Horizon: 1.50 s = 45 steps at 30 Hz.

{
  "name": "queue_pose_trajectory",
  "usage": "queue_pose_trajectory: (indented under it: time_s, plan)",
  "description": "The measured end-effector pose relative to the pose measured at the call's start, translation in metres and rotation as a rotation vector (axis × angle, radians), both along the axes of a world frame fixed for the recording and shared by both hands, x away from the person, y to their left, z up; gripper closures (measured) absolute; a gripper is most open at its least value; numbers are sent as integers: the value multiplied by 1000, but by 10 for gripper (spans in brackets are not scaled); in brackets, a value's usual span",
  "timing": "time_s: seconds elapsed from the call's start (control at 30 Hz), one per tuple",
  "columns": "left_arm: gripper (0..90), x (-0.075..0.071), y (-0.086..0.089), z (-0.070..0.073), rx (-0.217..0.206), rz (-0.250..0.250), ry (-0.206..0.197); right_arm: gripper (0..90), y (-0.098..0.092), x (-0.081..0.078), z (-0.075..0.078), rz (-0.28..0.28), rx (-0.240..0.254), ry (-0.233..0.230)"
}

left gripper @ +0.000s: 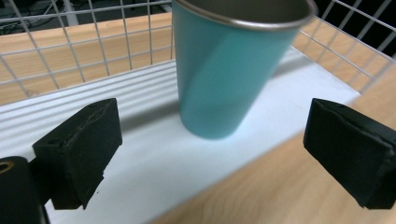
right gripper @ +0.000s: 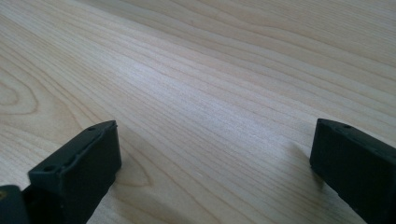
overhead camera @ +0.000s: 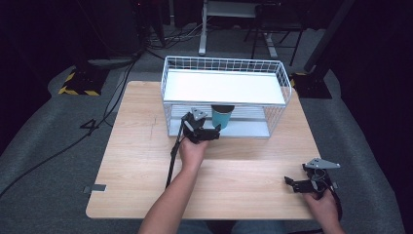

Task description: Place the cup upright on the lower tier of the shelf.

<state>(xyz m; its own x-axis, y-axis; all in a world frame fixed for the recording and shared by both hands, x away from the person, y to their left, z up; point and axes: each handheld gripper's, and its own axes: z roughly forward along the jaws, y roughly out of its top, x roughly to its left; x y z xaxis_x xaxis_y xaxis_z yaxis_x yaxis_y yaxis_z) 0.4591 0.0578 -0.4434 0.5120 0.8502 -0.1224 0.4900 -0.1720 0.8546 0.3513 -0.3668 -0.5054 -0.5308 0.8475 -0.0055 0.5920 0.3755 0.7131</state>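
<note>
From the high view, a teal cup [overhead camera: 222, 117] stands upright on the lower shelf of a white wire rack [overhead camera: 287, 87], its mouth facing up and its long axis vertical, under the rack's flat white top shelf. The rack sits at the far side of a pale wooden table [overhead camera: 146, 146]. The left gripper [overhead camera: 210, 132] hovers just in front of the cup at the rack's open side, released, nothing between its jaws. The right gripper [overhead camera: 291, 182] rests low near the table's right front corner, well apart from the rack.

In the left gripper view, the cup [left gripper: 219, 70] is a smooth tapered cone, wider at its dark metallic rim than at its base, standing on a ribbed white shelf [left gripper: 140, 154]. The black blocky jaws stand wide apart, clear of the cup. Thin wire mesh runs behind.

In the right gripper view, the jaws gape wide over bare wood grain [right gripper: 210, 93], grasping nothing.
</note>
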Motion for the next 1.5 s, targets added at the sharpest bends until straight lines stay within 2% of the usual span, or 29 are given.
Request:
queue_pose_trajectory:
  time_s: [0.13, 0.3, 0.33, 0.37, 0.53, 0.83, 1.0, 1.23, 1.27, 1.43, 1.5]
  plan:
    - [53, -15, 12, 5, -7, -10, -5, 23, 0, 0, 0, 0, 0, 0]
    - [71, -34, 35, 16, -40, -20, -13, 23, 1, 1, 0, 10, -1, -1]
    - [75, -42, 42, 20, -36, -28, -22, 23, 1, 1, 0, 10, -1, 1]
    - [78, -42, 42, 20, -36, -28, -22, 23, 1, 1, 0, 10, -1, 1]
    - [85, -63, 60, 32, -34, -39, -47, 22, 1, 1, 0, 10, 0, 1]
    - [92, -92, 85, 41, -35, -36, -54, 22, 1, 1, 0, 10, -1, 1]
    - [107, -109, 99, 46, -8, -36, -75, 22, 1, 1, 0, 10, -1, 1]
    - [114, -129, 114, 48, -6, -72, -54, 22, 1, 1, 0, 10, -1, 0]
    - [115, -133, 117, 47, 7, -83, -53, 22, 1, 1, 0, 10, -1, 1]
    - [121, -148, 128, 41, 19, -100, -34, 22, 1, 1, 0, 10, -1, 1]
    - [125, -152, 133, 38, 38, -107, -34, 22, 1, 1, 0, 10, 0, 1]
